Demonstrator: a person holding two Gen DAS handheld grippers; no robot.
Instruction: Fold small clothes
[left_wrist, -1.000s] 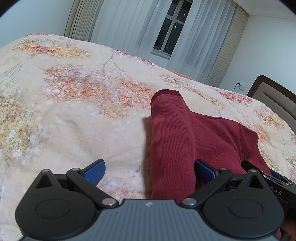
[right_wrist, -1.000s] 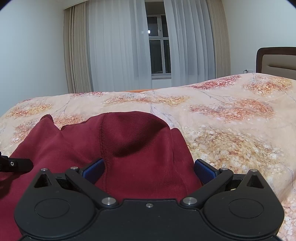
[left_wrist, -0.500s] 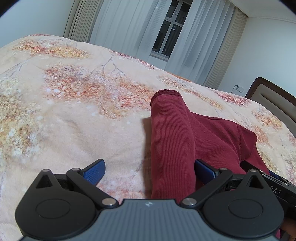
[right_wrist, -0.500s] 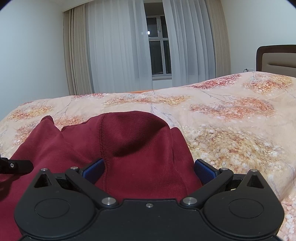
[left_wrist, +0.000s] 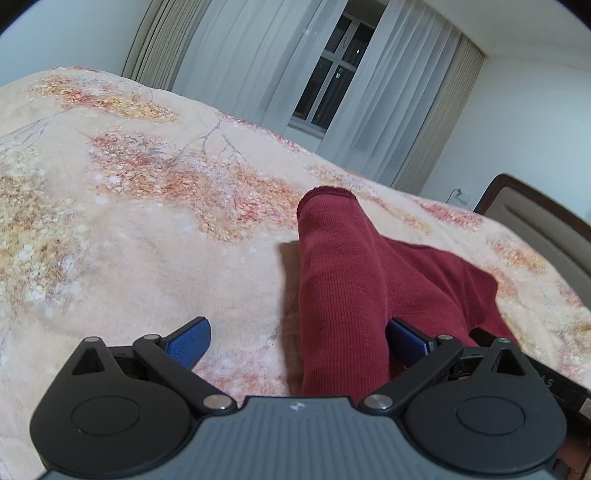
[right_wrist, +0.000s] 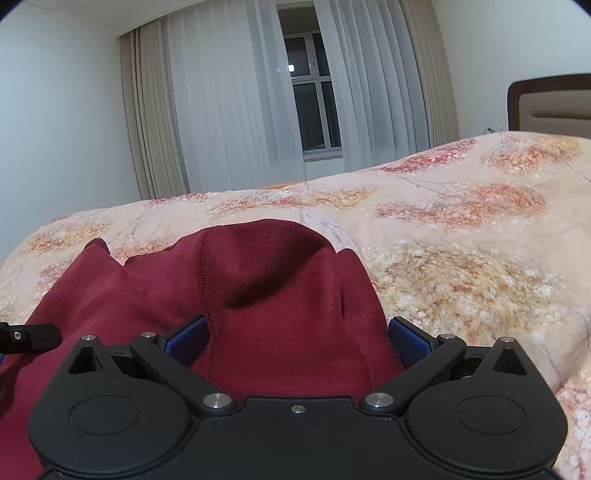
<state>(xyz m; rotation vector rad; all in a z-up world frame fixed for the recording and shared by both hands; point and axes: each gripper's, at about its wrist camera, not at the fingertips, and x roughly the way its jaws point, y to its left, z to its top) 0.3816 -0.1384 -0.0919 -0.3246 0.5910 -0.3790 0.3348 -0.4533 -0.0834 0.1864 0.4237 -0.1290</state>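
A dark red knit garment (left_wrist: 343, 280) lies on the floral bedspread (left_wrist: 129, 221). In the left wrist view a sleeve-like part with a cuffed end runs away from me. My left gripper (left_wrist: 295, 341) is open, its blue pads wide apart, with that red fabric between them beside the right pad. In the right wrist view the garment (right_wrist: 266, 280) bulges up in a fold with a stitched seam. My right gripper (right_wrist: 295, 339) is open, and the red fabric fills the gap between its blue pads.
The bedspread (right_wrist: 461, 258) stretches all round the garment. A padded headboard (right_wrist: 554, 107) stands at the right. Curtains and a dark window (right_wrist: 314, 110) are beyond the bed. The other gripper's black tip (right_wrist: 29, 336) shows at the left edge.
Both views have shifted slightly, as if the grippers tilted a little. The garment and both open grippers stay as they were.
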